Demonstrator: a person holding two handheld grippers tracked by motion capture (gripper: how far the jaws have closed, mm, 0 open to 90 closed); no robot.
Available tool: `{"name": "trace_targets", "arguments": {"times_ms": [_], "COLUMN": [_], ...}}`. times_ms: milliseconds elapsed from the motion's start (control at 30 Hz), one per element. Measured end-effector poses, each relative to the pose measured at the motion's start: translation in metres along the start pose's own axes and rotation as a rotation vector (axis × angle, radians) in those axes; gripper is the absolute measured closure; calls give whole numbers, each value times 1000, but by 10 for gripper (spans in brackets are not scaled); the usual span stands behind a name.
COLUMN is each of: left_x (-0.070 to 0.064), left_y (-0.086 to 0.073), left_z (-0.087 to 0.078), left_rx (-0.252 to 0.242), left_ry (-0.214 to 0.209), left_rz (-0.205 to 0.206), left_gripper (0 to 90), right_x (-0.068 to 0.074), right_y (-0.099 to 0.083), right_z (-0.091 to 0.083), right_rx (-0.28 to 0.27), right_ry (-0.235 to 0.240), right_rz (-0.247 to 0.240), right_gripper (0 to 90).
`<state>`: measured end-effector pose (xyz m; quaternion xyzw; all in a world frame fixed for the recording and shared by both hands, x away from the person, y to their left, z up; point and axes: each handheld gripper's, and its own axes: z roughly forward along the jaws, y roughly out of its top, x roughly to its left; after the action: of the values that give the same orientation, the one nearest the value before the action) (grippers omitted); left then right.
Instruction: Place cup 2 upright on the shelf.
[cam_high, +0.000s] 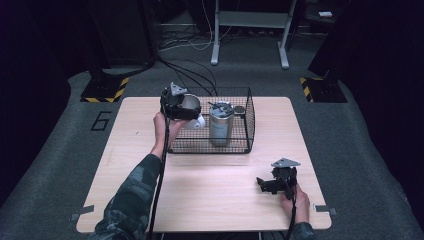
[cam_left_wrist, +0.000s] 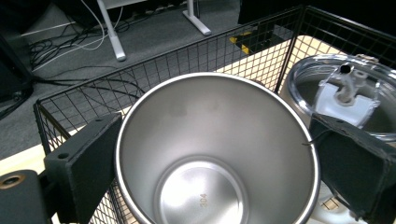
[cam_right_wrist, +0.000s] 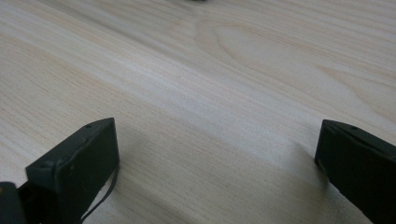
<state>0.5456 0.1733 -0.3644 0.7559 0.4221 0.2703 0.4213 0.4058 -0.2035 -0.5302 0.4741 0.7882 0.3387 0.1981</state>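
My left gripper (cam_high: 181, 106) is shut on a steel cup (cam_left_wrist: 215, 154), its jaws pressing on both sides of the cup's rim. It holds the cup over the left end of a black wire basket (cam_high: 248, 125) at the back of the table. The cup's mouth faces the left gripper view's camera and it looks empty. Inside the basket stands a steel tumbler (cam_high: 220, 124) with a clear lid (cam_left_wrist: 345, 93), just right of the cup. My right gripper (cam_high: 266, 184) stands open low over the bare wooden table (cam_right_wrist: 210, 70) near the front right, with nothing between its jaws.
A small dark round object (cam_high: 240, 109) lies in the basket's back right corner, and something white (cam_high: 198, 121) sits below the held cup. Beyond the table are floor cables (cam_high: 190, 70), white desk legs (cam_high: 216, 45) and hazard-striped stand bases (cam_high: 106, 89).
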Motion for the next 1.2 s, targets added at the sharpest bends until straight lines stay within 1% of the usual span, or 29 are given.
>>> {"name": "trace_targets", "arguments": {"times_ms": [67,100,167,200,233,267,300,333,400,467,567,600,667,733,867,967,1200], "left_x": [0,1,1,1,1,1,1,1,1,1,0,0,-1,0,-1,-1,-1], "left_y": [-1,-1,-2,-3,-3,-4,-4,-4,-5,-6,-6,-7,-9,-9,-12,-14,-20], "left_z": [2,4,6,9,9,12,14,14,16,18,21,22,25,25,28,30,34], "left_rx": [-2,17,19,19,19,14,24,24,28,29,34,41,40,50,49,65,72], "left_ry": [3,0,1,10,10,14,18,18,31,29,33,29,30,26,30,28,26], "left_rz": [-7,-1,-2,-10,-10,-23,-23,-23,-19,-22,-15,-16,-23,-23,-24,-25,-30], "left_gripper": [62,62,61,62,62,62,61,61,61,61,61,61,61,61,61,61,61], "right_x": [0,0,0,0,0,0,0,0,0,0,0,0,0,0,0,0,0], "right_y": [0,0,0,0,0,0,0,0,0,0,0,0,0,0,0,0,0], "right_z": [0,0,0,0,0,0,0,0,0,0,0,0,0,0,0,0,0], "right_rx": [1,0,1,1,1,0,0,0,1,1,0,0,1,1,0,0,1], "right_ry": [-3,0,-3,-1,-1,1,1,1,-1,1,1,1,-2,-2,1,0,-1], "right_rz": [-2,0,-2,-2,-2,1,1,1,-3,2,1,1,-2,-2,1,0,-2], "right_gripper": [0,0,0,0,0,0,0,0,0,0,0,0,0,0,0,0,0]}}
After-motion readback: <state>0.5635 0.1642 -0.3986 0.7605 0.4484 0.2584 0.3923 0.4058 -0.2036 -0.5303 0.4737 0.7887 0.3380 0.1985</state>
